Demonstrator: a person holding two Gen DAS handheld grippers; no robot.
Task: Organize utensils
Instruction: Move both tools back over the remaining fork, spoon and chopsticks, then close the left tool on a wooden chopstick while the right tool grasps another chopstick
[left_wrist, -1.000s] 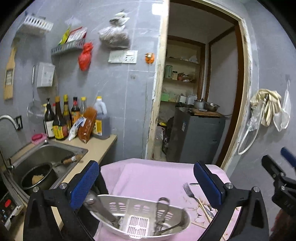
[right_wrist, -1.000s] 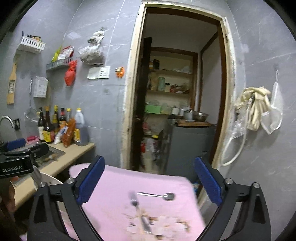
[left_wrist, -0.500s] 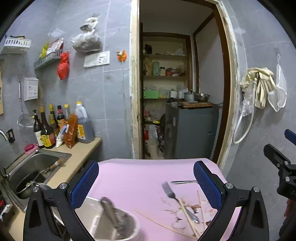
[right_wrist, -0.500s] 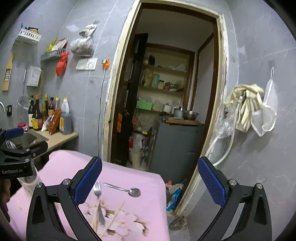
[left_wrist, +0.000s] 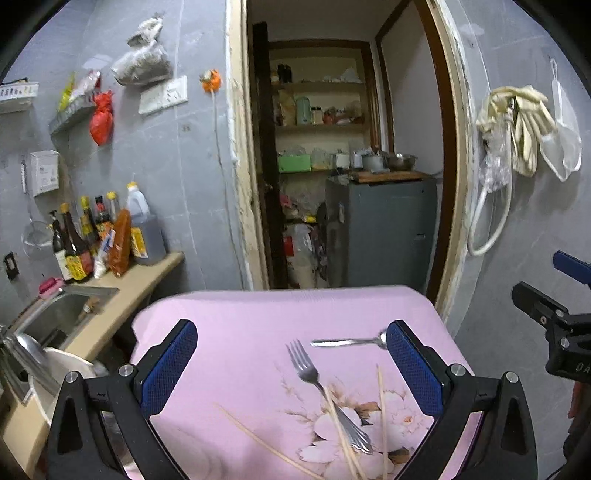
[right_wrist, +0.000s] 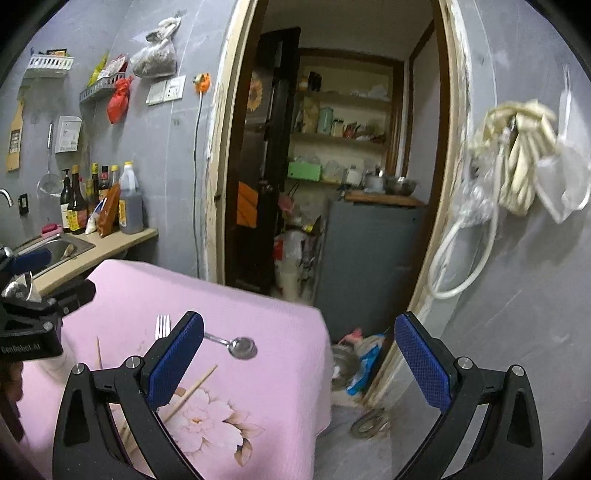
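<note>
A steel fork (left_wrist: 321, 384) lies on the pink flowered tablecloth (left_wrist: 258, 332), with a steel spoon (left_wrist: 347, 342) behind it and several wooden chopsticks (left_wrist: 380, 413) across the flower print. My left gripper (left_wrist: 291, 369) hangs open above the fork, nothing between its blue pads. At the far left edge a white utensil holder (left_wrist: 62, 365) with steel handles in it sits by the counter. My right gripper (right_wrist: 306, 362) is open over the table's right edge; the spoon (right_wrist: 236, 345), fork tines (right_wrist: 162, 326) and chopsticks (right_wrist: 188, 391) lie to its left.
A counter with a steel sink (left_wrist: 62, 314) and several sauce bottles (left_wrist: 96, 236) runs along the left wall. Behind the table an open doorway shows a grey cabinet (left_wrist: 380, 229) and shelves. Gloves and a hose (left_wrist: 517, 129) hang on the right wall. Clutter lies on the floor (right_wrist: 351, 365) by the table.
Both grippers have swung right: the white utensil holder slid from the middle of the left wrist view to its left edge, and the fork, spoon and chopsticks came into the centre.
</note>
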